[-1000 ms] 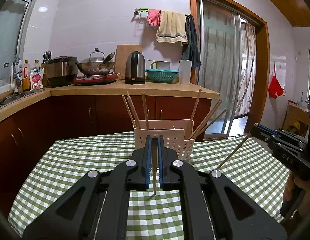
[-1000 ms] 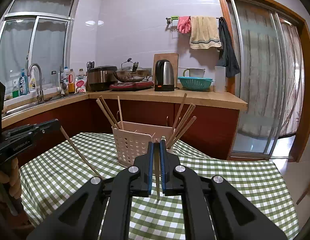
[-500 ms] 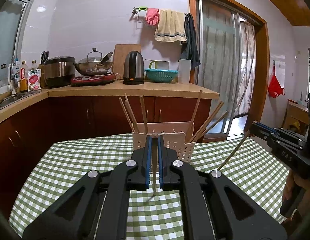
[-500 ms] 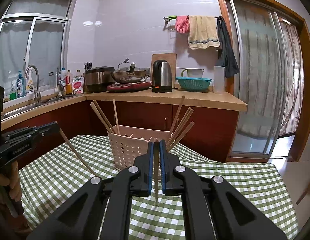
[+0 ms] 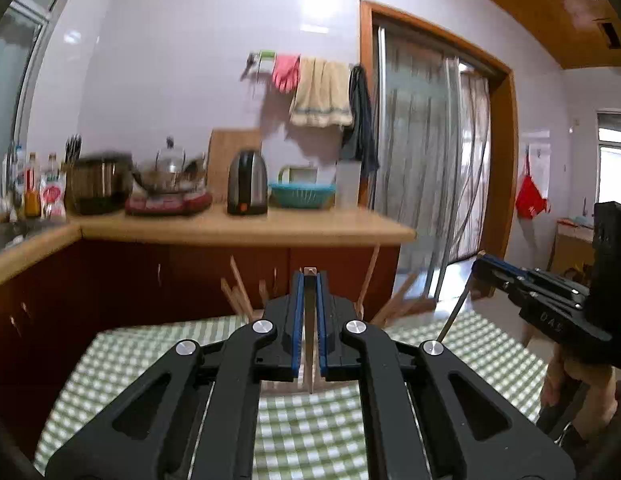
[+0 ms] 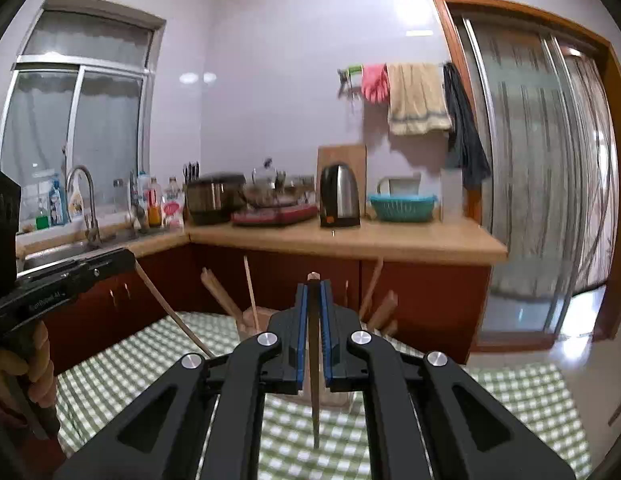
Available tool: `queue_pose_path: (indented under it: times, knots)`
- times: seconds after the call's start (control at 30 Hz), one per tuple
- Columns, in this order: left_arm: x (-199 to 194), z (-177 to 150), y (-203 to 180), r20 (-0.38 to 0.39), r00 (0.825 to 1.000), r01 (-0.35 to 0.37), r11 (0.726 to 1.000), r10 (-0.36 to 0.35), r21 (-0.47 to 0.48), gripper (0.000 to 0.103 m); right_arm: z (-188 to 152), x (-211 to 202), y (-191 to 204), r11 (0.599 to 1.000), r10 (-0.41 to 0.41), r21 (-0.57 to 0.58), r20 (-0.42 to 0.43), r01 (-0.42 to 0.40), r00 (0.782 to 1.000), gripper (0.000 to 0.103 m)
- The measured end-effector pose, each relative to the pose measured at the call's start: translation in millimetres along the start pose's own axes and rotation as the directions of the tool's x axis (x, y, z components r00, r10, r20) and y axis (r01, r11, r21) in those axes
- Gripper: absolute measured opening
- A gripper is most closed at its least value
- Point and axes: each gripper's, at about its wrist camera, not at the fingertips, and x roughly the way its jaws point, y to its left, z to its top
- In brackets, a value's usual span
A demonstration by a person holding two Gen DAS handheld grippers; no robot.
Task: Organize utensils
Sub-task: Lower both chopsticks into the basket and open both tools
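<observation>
My left gripper (image 5: pixel 309 277) is shut on a wooden chopstick (image 5: pixel 311 376) that stands upright between its blue pads, lifted above the green checked tablecloth (image 5: pixel 110 360). My right gripper (image 6: pixel 313 283) is likewise shut on an upright chopstick (image 6: pixel 315 412). Each gripper shows in the other's view with its stick slanting down: the right gripper (image 5: pixel 530 292) at the right edge, the left gripper (image 6: pixel 70 276) at the left edge. The cream slotted basket (image 6: pixel 249 325) sits mid-table, mostly hidden behind the fingers. Several chopsticks (image 6: pixel 218 292) lean out of it.
A wooden kitchen counter (image 6: pixel 390 240) runs behind the table, carrying a kettle (image 6: pixel 339 196), a rice cooker, a wok and a teal colander (image 6: pixel 402 208). A sink with a tap (image 6: pixel 84 200) lies to the left, a sliding glass door (image 6: pixel 542 184) to the right.
Both grippers have risen with their chopsticks still clamped. The basket has sunk in both views and now sits largely behind the fingers; the picture is blurred by the motion.
</observation>
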Motion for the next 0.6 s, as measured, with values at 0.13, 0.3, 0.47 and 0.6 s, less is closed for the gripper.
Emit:
queue_pose_path:
  times: [0.13, 0.3, 0.47, 0.6]
  knots:
    - [1, 30, -3, 0.069, 0.998, 0.004, 1.000, -0.005, 0.023, 0.007, 25, 4, 1, 1.000, 0.023, -0.003, 0.062, -0.022, 0.998, 0.007]
    - [19, 54, -2, 0.118, 0.993, -0.019, 0.999, 0.014, 0.040, 0.007, 48, 20, 2, 0.999, 0.030, -0.024, 0.123, -0.027, 0.992, 0.007]
    - [44, 61, 3, 0.112, 0.993, -0.049, 0.998, 0.043, 0.047, 0.006, 62, 45, -2, 0.999, 0.026, -0.023, 0.168, -0.023, 0.986, 0.007]
    - [63, 57, 11, 0.079, 0.995, -0.059, 0.997, 0.055, 0.049, 0.006, 61, 69, -5, 1.000, 0.018, -0.027, 0.175, -0.014, 0.984, 0.007]
